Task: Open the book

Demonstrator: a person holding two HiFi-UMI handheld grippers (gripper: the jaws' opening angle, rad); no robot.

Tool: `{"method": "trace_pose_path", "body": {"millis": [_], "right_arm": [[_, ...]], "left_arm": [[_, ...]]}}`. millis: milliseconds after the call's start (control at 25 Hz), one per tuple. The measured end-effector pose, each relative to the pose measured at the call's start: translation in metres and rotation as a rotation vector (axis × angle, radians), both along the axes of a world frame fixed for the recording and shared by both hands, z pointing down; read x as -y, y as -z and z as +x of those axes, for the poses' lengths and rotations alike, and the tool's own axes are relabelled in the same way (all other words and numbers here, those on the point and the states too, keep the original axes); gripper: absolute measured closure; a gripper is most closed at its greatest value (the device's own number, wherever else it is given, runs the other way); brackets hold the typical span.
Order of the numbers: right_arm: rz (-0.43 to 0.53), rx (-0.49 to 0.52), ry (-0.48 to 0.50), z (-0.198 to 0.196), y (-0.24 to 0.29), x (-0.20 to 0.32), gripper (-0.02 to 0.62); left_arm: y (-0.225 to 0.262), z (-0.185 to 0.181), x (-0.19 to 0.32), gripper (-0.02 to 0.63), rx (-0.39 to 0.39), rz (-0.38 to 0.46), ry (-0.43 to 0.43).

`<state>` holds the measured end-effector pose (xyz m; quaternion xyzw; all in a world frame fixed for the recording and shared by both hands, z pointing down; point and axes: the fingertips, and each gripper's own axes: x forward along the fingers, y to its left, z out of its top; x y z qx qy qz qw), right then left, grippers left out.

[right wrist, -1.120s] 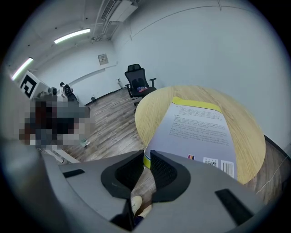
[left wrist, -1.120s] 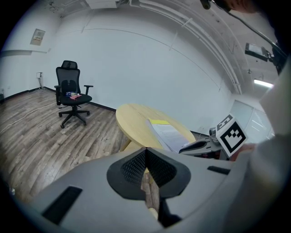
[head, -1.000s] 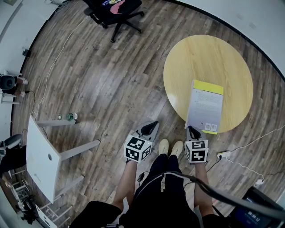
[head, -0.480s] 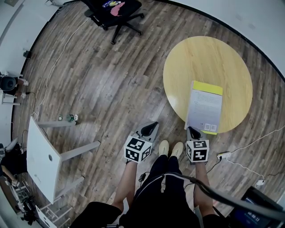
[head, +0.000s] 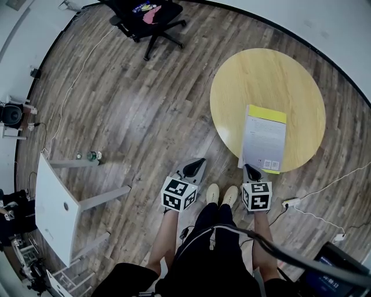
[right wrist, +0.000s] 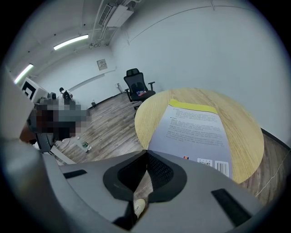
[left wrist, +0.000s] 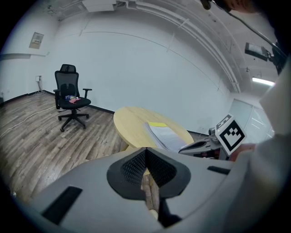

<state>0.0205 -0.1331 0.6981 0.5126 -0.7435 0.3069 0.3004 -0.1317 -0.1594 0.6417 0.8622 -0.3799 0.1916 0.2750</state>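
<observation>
Two claws, one per hand, each with one marker cube on top. Right claw (head: pixel 250 169): closed tip to tip, empty, pointing down at the near left corner of the book (head: pixel 264 139), just beside it; cannot tell whether touching. Left claw (head: pixel 199 162): likewise closed on nothing, held over the wooden floor (head: pixel 145 116), apart from the surface (head: pixel 266 81) and to the left of the right claw.

One book only, closed, lying flat on the near part of the single round yellow surface. Pale cover facing up, with one yellow band at the far end, small print across the middle and one barcode at the near end. Near left corner jutting a little past the rim.

Below the claws, two pale shoes (head: pixel 222 192) side by side on the floor. Farther out: one black office chair (head: pixel 148 14) at the far side, one white table (head: pixel 55 206) tipped on its side at the left, one small bottle (head: pixel 91 154) just beside its legs, one white power strip (head: pixel 290 201) with cables to the right.
</observation>
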Motion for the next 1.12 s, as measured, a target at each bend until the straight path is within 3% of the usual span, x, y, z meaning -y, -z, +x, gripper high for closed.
{"method": "trace_pose_path", "body": {"millis": [600,1120], "right_arm": [[0.096,-0.009,-0.069,0.035,0.050,-0.003,0.588],[0.173,-0.021,-0.180,0.095,0.092,-0.007,0.588]], "left_arm": [[0.043,0.040,0.004,0.607,-0.030,0.070,-0.067],[0.078,0.097,0.006,0.607,-0.047,0.126,-0.162]]}}
